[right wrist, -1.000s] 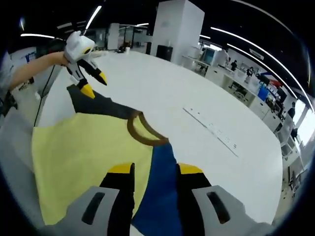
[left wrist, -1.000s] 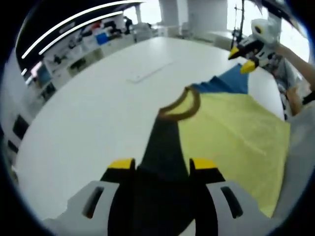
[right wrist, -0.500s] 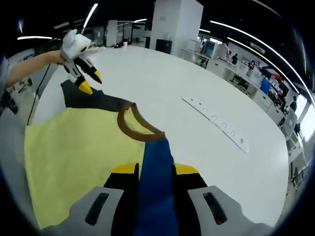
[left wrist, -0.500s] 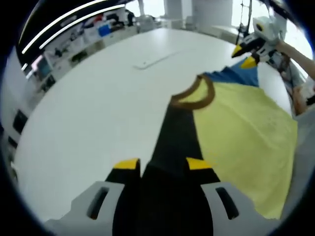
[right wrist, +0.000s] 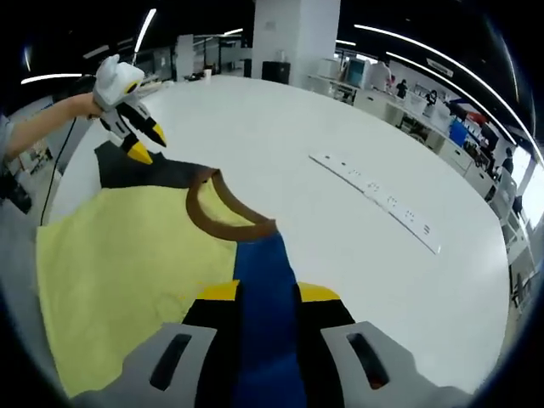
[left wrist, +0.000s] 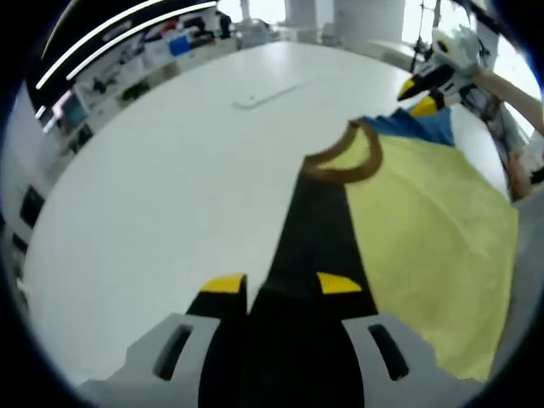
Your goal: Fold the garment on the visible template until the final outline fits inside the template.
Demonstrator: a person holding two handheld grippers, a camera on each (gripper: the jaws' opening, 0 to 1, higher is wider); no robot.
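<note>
The shirt [right wrist: 127, 255] is stretched shoulder to shoulder, collar [right wrist: 223, 217] facing out across the worktop [right wrist: 340, 221]. Left gripper [left wrist: 280, 285] fingers pinch the black sleeve [left wrist: 319, 229]. Right gripper [right wrist: 268, 293] fingers pinch the blue sleeve [right wrist: 265, 272].

Big round white table [right wrist: 255, 127] w/ a long white power strip [right wrist: 374, 202] lying flat; desks & monitors [right wrist: 459, 127] line the office bkgd, ceiling strip lights [left wrist: 119, 34] overhead.

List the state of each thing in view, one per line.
Shirt: spread flat on the table, unfolded, held by both sleeves.
Black sleeve: pulled straight, clamped in the left gripper.
Blue sleeve: pulled straight, clamped in the right gripper.
Brown collar: lying open.
White strip: flat on the table, apart from the shirt.
</note>
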